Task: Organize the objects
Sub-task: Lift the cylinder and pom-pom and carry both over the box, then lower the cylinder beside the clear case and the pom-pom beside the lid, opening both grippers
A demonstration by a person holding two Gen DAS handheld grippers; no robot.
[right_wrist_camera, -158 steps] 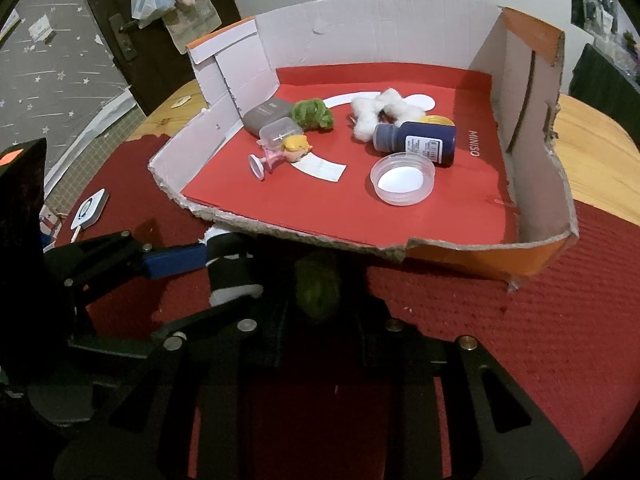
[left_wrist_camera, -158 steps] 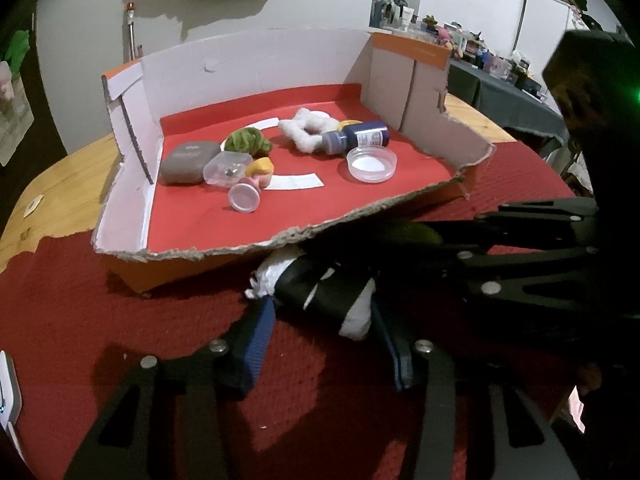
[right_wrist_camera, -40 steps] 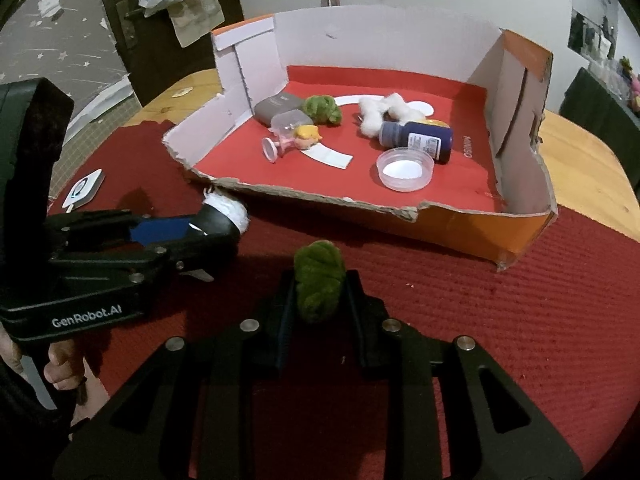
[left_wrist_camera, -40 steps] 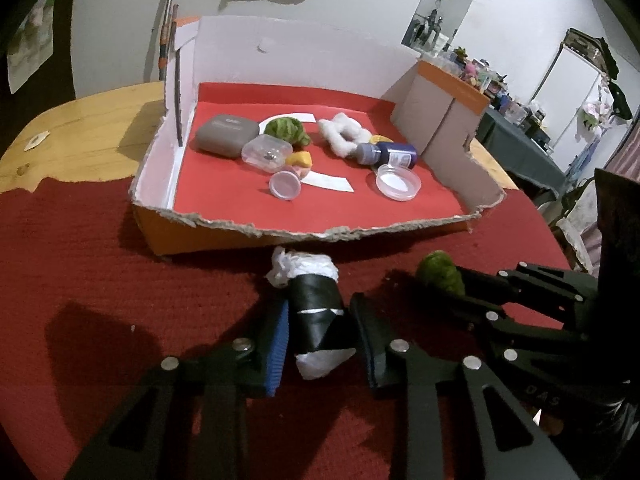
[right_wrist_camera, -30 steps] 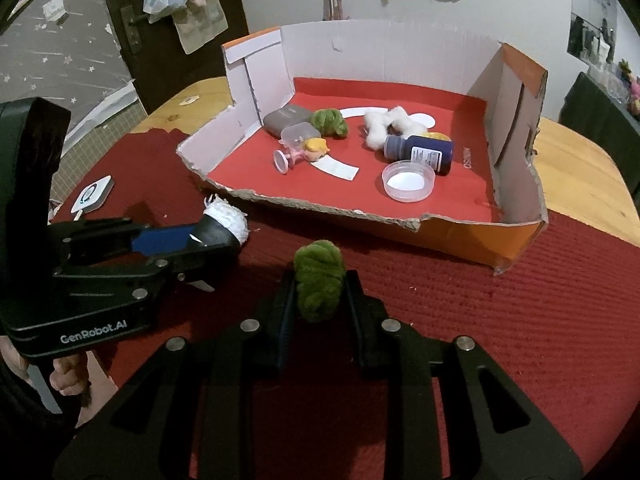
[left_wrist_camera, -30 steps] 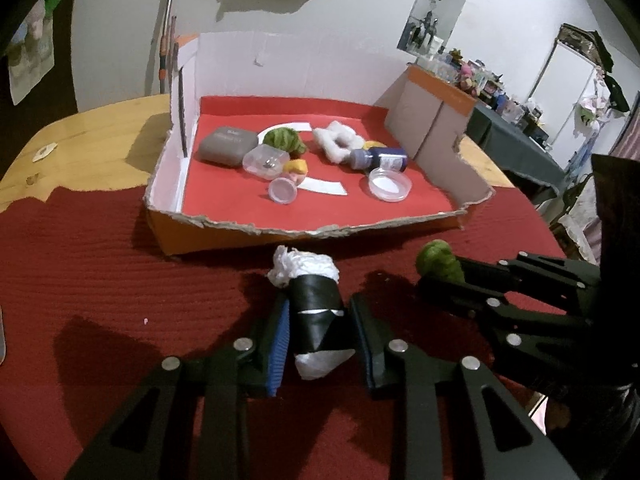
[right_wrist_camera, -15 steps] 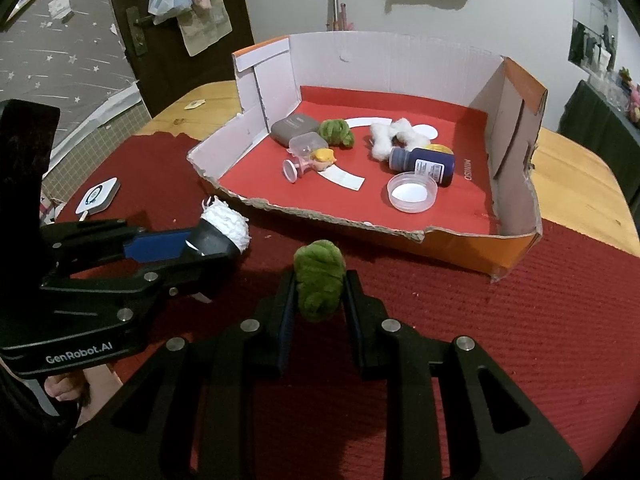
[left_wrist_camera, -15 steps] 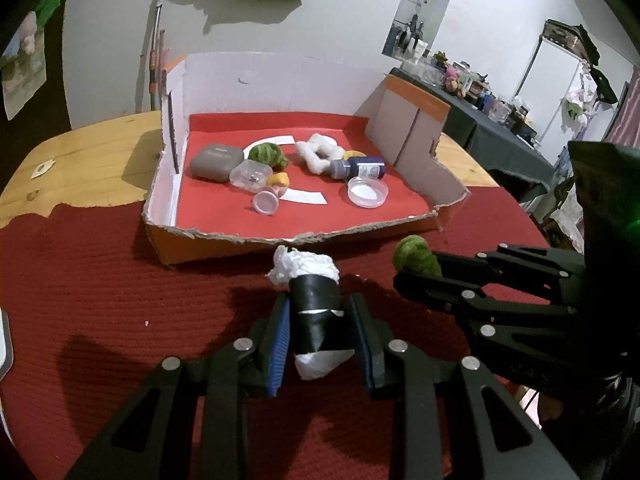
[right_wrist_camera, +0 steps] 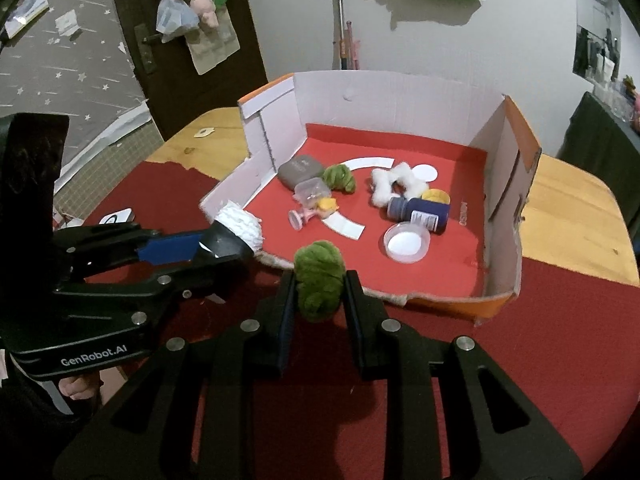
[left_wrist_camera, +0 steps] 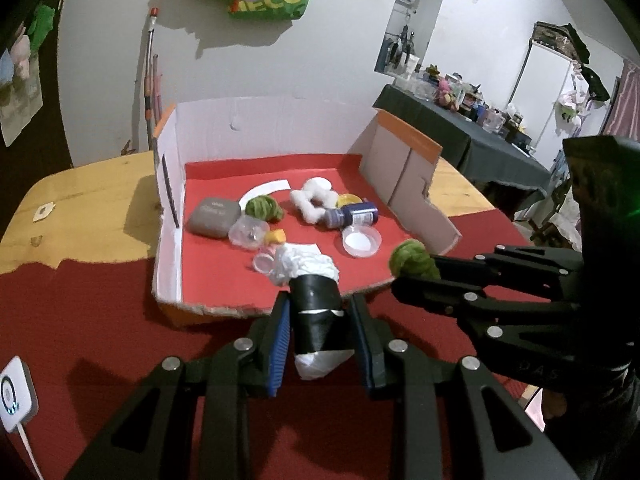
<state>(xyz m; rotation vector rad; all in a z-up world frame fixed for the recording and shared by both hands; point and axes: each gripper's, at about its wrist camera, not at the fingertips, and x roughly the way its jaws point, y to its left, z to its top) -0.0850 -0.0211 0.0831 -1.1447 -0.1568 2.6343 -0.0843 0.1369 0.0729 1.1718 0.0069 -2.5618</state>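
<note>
My left gripper [left_wrist_camera: 318, 312] is shut on a black roll stuffed with white cloth [left_wrist_camera: 314, 308], raised above the red mat just before the box's torn front edge. In the right wrist view that roll [right_wrist_camera: 236, 236] shows at the left. My right gripper [right_wrist_camera: 318, 292] is shut on a green fuzzy ball [right_wrist_camera: 320, 276], also lifted near the front edge; the same ball [left_wrist_camera: 412, 260] appears at the right in the left wrist view. The cardboard box [left_wrist_camera: 276, 124] with a red floor holds a grey case [left_wrist_camera: 214, 216], another green ball [left_wrist_camera: 262, 207], white fluff [left_wrist_camera: 314, 200], a dark bottle [left_wrist_camera: 352, 216] and a white lid [left_wrist_camera: 360, 242].
A red mat [right_wrist_camera: 520, 360] covers the near part of the wooden table [right_wrist_camera: 576, 200]. A small white device [left_wrist_camera: 12, 394] lies at the mat's left. The box's right wall [right_wrist_camera: 508, 184] stands high and torn. A hand [right_wrist_camera: 76, 390] grips the left tool.
Both grippers have risen with their loads, so the box now sits lower and farther under the held items. Neither grip has changed.
</note>
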